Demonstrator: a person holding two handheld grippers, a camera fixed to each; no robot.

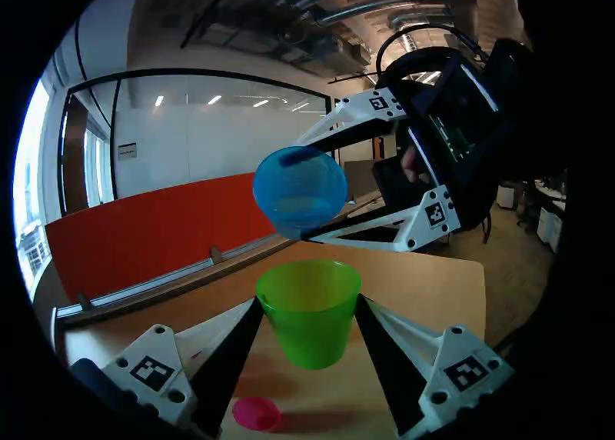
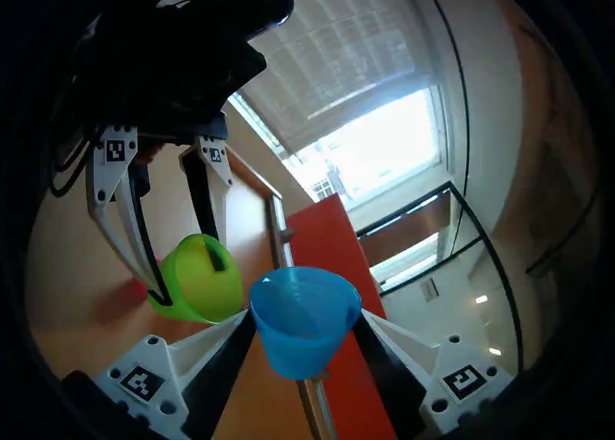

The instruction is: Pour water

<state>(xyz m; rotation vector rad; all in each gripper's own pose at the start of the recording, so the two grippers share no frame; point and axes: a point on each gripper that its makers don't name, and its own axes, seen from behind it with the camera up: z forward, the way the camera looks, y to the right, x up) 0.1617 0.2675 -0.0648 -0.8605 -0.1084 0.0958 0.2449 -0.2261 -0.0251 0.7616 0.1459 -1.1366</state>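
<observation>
The left gripper [image 1: 309, 305] and the right gripper [image 2: 305, 317] each have white wedge-shaped fingers [image 1: 430, 348] lined inside with black pads [image 1: 231, 355], a square black-and-white marker [image 1: 467, 372] ringed by small dark screws [image 1: 160, 330] near each finger's base, and behind them a bulky black housing [image 1: 469, 125] trailing a looping black cable [image 1: 400, 40].

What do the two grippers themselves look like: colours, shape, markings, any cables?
The left gripper and the right gripper each have two long white fingers tapering to the tips, lined with black pads. Every finger bears a square black-and-white tag. The right gripper's body is a black box with a black cable looping over it.
</observation>
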